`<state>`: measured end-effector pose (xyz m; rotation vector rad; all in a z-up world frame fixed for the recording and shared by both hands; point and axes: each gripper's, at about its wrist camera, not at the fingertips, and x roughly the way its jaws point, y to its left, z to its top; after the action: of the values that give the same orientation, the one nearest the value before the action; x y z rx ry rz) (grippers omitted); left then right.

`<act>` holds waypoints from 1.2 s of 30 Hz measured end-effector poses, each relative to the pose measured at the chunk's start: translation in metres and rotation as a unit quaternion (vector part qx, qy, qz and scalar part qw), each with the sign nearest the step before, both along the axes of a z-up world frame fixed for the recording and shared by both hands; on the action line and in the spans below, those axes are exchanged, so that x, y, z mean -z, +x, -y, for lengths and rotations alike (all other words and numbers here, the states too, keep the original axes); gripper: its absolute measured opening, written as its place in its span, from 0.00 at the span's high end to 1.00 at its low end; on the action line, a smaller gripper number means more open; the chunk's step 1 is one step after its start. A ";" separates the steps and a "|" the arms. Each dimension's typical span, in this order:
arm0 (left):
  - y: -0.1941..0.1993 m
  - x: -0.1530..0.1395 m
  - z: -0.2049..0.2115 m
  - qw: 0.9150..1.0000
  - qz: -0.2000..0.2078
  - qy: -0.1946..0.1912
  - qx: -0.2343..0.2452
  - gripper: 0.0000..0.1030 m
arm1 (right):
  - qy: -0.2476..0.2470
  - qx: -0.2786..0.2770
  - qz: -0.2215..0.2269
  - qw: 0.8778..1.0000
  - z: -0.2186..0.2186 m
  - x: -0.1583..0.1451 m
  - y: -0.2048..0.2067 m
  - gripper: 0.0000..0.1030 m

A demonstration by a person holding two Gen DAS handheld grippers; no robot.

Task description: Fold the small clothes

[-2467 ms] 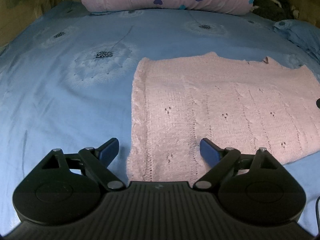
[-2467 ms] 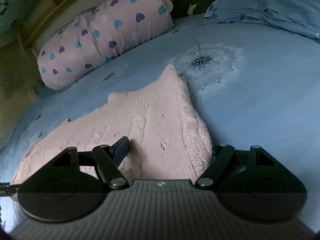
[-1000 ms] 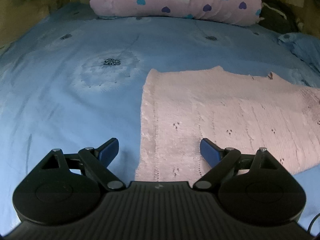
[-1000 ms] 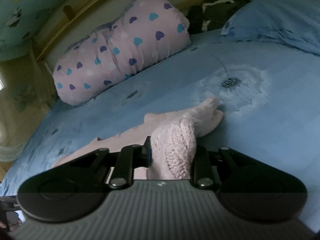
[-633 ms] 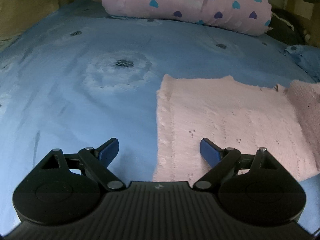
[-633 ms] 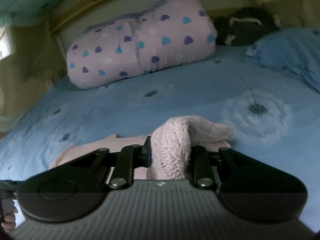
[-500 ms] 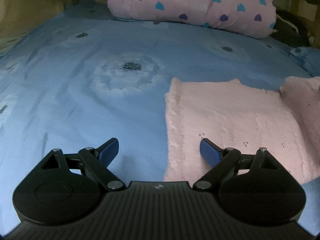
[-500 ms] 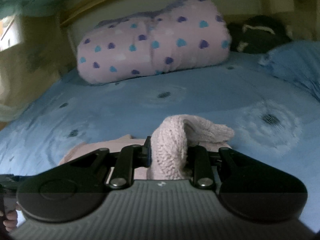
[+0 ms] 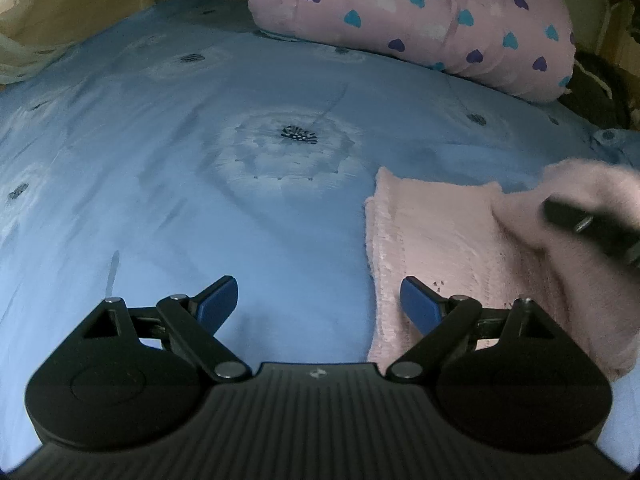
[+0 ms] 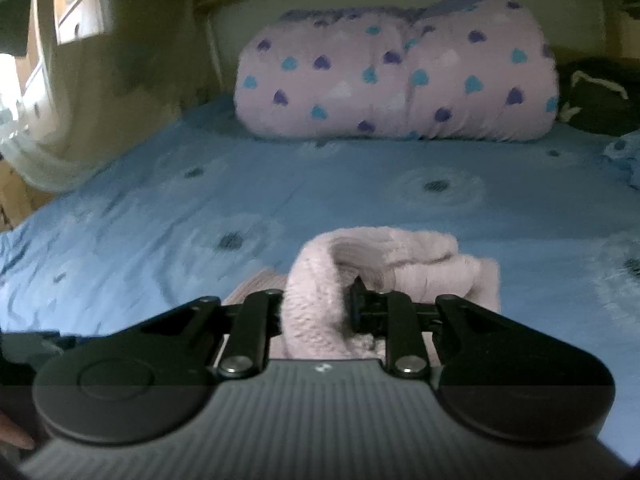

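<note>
A pink knitted garment point(image 9: 436, 236) lies on the blue bedsheet point(image 9: 200, 184) at the right of the left wrist view. My left gripper point(image 9: 316, 304) is open and empty, low over the sheet, with its right blue pad at the garment's left edge. My right gripper point(image 10: 318, 300) is shut on a bunched fold of the pink garment point(image 10: 312, 304) and holds it lifted over the flat part. It shows blurred in the left wrist view point(image 9: 592, 228), carrying the fold leftward.
A rolled pink quilt with hearts point(image 9: 416, 16) lies at the head of the bed. A dark bundle point(image 10: 600, 96) and a blue pillow point(image 10: 628, 156) sit at the far right. A wooden wall and curtain point(image 10: 52, 80) stand at the left.
My right gripper closed on the garment's right edge, lifted it and carried it left over the flat part. My left gripper drifted left, so the garment now sits at its right.
</note>
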<state>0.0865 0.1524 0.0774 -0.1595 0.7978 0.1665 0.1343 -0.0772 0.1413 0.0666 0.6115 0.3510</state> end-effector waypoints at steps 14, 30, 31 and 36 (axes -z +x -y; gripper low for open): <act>-0.005 -0.004 -0.007 1.000 0.009 -0.018 -0.007 0.11 | 0.011 -0.080 -0.035 0.996 -0.026 0.036 -0.026 0.60; -0.014 -0.019 0.062 0.995 0.070 -0.008 0.076 0.11 | -0.025 -0.005 0.007 1.000 0.065 0.025 -0.068 0.59; -0.015 -0.019 0.067 0.993 0.078 -0.008 0.083 0.12 | -0.024 0.001 0.004 1.000 0.069 0.026 -0.067 0.59; -0.015 -0.016 0.087 0.990 0.083 -0.012 0.116 0.26 | -0.024 0.030 0.009 0.999 0.086 0.034 -0.069 0.59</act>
<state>0.0717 0.0655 0.0929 -0.1018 0.6468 -0.0753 0.0651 -0.1631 0.1074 0.0356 0.5993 0.2790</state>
